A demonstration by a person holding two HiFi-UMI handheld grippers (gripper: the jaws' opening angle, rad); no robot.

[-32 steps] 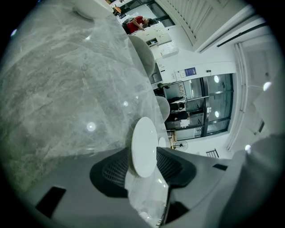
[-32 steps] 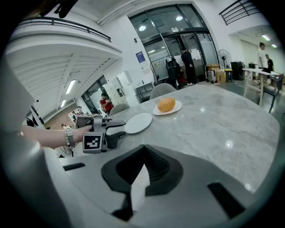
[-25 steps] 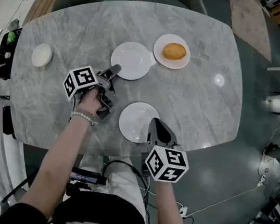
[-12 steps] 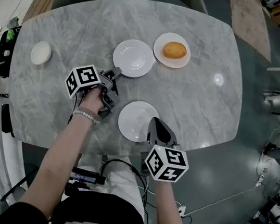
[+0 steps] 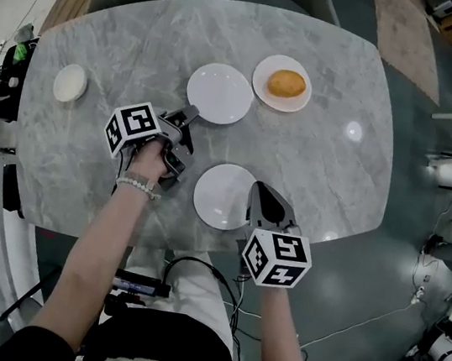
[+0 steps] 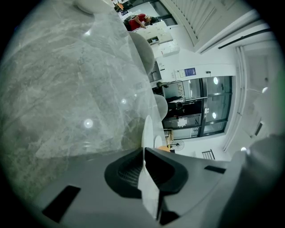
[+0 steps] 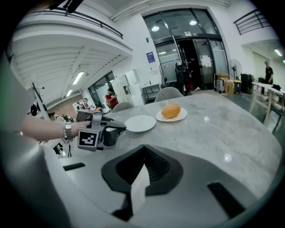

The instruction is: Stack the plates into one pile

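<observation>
- Jaws of our left gripper [image 5: 189,116] were closing on the rim of the middle plate [image 5: 220,93], flat on the table [image 5: 328,183];
- right gripper [image 5: 255,190] jaws were together, pinching the near plate [image 5: 222,195] at its right rim;
- we noted the bun plate [image 5: 282,83] just beside the middle plate; none stacked

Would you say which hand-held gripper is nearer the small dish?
Left: right of the dish, jaws closing on the middle plate. Right: farther right, gripping the near plate.
</observation>
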